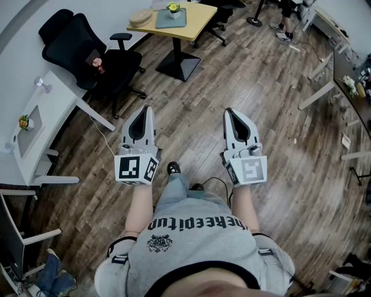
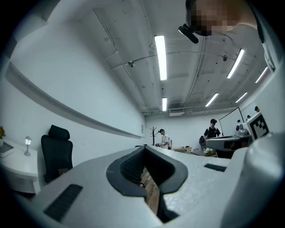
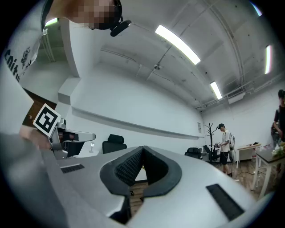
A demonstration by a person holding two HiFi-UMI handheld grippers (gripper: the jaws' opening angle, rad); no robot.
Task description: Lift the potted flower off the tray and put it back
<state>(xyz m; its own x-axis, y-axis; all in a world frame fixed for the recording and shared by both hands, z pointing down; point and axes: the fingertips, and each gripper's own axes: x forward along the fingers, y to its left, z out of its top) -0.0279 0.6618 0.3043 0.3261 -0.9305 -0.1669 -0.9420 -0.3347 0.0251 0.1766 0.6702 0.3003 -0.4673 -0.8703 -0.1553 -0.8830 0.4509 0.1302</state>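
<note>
- The black ribbed fingers (image 2: pixel 129 168) of the left gripper (image 1: pixel 145 110) were closed tip to tip with nothing between them.
- The right gripper (image 1: pixel 229 111) matched it: its fingers (image 3: pixel 127 169) were pressed together and empty.
- Both grippers were held side by side before the person's waist, over the brown plank floor (image 1: pixel 191 122), pointing ahead.
- The small white potted flower (image 1: pixel 173 10) with yellow blossoms stood on a flat teal tray (image 1: pixel 181 22), on a square light-wood surface (image 1: pixel 200 17) well apart from both grippers.
- The step in hand was probably the approach. It would go best by closing in squarely and opening the fingers early. They should take the pot by its body below the blossoms and lift it straight up.
- The tray seemed to hold only that pot, and a round tan disc (image 1: pixel 141 16) lay beside it.
- Another tiny flowering pot (image 1: pixel 24 122) sat on the white desk (image 1: pixel 55 96) at the left, easily mistaken for the target.
</note>
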